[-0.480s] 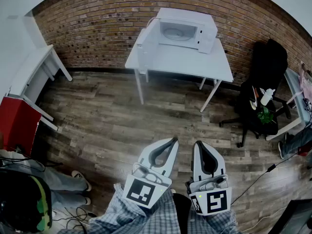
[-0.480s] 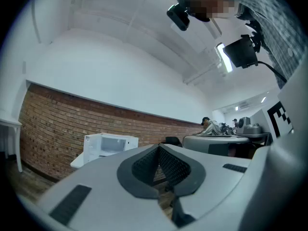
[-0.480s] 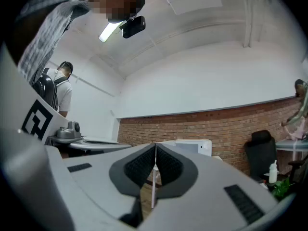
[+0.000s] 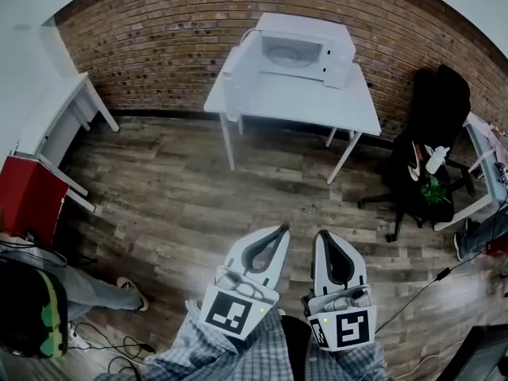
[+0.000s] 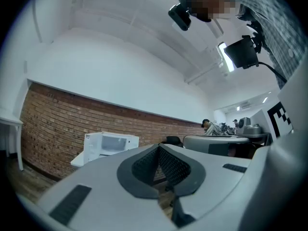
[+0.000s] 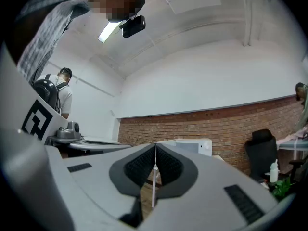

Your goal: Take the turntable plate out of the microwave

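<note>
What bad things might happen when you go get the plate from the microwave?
1. The left claw and right claw are both shut; unless they open first, they may just shove the turntable plate around inside the microwave.
2. The microwave door stands open near the table's left edge, so an arm might bump it.
3. A cable lies on the floor to the right; feet could catch it.

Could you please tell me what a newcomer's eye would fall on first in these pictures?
The white microwave stands out, its door swung open and a round plate showing inside, on a white table against the red brick wall at the far side of the room. In the foreground, the left gripper and right gripper sit side by side over the wood floor, jaws shut and empty, well short of the table.
</note>
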